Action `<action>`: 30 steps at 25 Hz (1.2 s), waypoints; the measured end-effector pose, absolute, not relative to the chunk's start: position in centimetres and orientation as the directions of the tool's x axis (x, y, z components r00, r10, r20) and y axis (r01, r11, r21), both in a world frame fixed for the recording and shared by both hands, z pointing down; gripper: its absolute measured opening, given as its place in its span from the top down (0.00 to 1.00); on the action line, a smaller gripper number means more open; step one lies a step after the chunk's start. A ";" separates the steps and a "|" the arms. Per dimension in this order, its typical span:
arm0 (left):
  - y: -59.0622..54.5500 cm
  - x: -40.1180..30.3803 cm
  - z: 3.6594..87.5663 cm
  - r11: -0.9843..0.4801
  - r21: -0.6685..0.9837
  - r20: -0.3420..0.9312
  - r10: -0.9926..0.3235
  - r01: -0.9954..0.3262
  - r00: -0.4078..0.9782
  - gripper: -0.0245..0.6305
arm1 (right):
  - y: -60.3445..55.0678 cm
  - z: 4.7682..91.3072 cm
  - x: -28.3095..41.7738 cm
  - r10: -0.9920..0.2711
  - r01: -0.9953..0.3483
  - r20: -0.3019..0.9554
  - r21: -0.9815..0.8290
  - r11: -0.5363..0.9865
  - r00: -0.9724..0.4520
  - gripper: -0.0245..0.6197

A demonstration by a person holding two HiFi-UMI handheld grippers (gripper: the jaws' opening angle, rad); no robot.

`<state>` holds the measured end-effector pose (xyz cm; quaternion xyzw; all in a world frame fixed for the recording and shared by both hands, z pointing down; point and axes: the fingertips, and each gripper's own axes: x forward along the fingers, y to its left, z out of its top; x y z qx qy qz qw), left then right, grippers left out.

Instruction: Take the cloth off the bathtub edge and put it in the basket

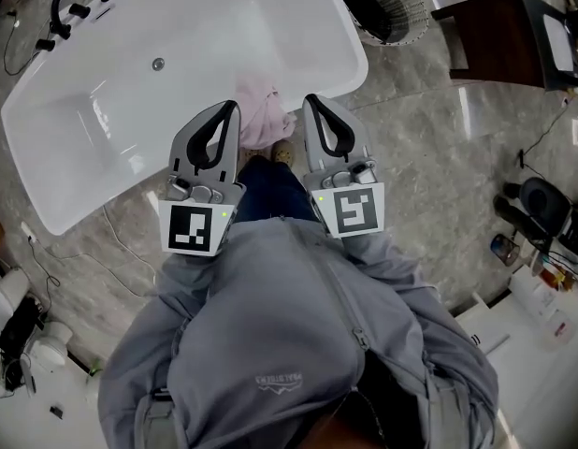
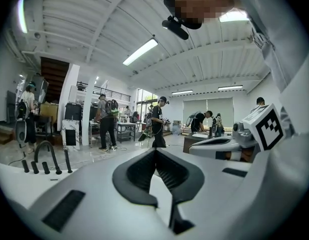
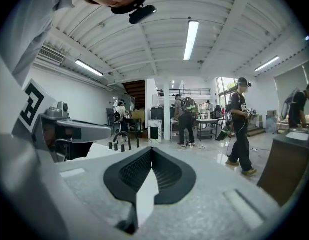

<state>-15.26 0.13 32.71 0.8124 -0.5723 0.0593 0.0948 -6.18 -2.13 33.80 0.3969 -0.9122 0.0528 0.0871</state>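
Grey marble floor (image 1: 429,157) is spreading all round a white tub (image 1: 102,129), with a workshop and several people showing in the background of both gripper views.

- Cloth (image 1: 261,110), pink, is hanging bunched over the near rim of the tub, just beyond the person's shoe (image 1: 282,151) and between the two gripper tips as seen from above.
- Basket (image 1: 406,12) is standing on the floor past the tub's right end, well apart from the cloth.
- Left gripper (image 1: 235,106) and right gripper (image 1: 308,98) are both pointing forward side by side. Each has its jaws pressed together with nothing between them (each gripper's own view is showing the pads meeting at the tip).

Judging the step: reaching for the cloth, grasp not yet made. One gripper needs its jaws parting before it gets to the rim. It should be tipping down and going for the thick bunched part on top of the edge, not the loose hanging end. Pinching deep should keep the fabric from slipping on the lift.
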 end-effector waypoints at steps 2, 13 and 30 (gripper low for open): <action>-0.2 -15.1 33.6 -0.332 0.090 0.217 -0.913 -0.939 0.344 0.95 | -2.1 34.7 -6.3 -0.708 -0.727 0.211 -0.026 0.686 -0.674 0.95; -0.9 -14.3 39.6 -0.369 0.113 0.257 -0.886 -0.923 0.386 0.95 | -2.3 42.0 -6.4 -0.672 -0.704 0.275 -0.029 0.709 -0.688 0.95; 0.6 -14.0 49.3 -0.375 0.163 0.333 -0.850 -0.913 0.408 0.95 | 0.6 52.7 -7.1 -0.609 -0.681 0.380 -0.078 0.729 -0.696 0.95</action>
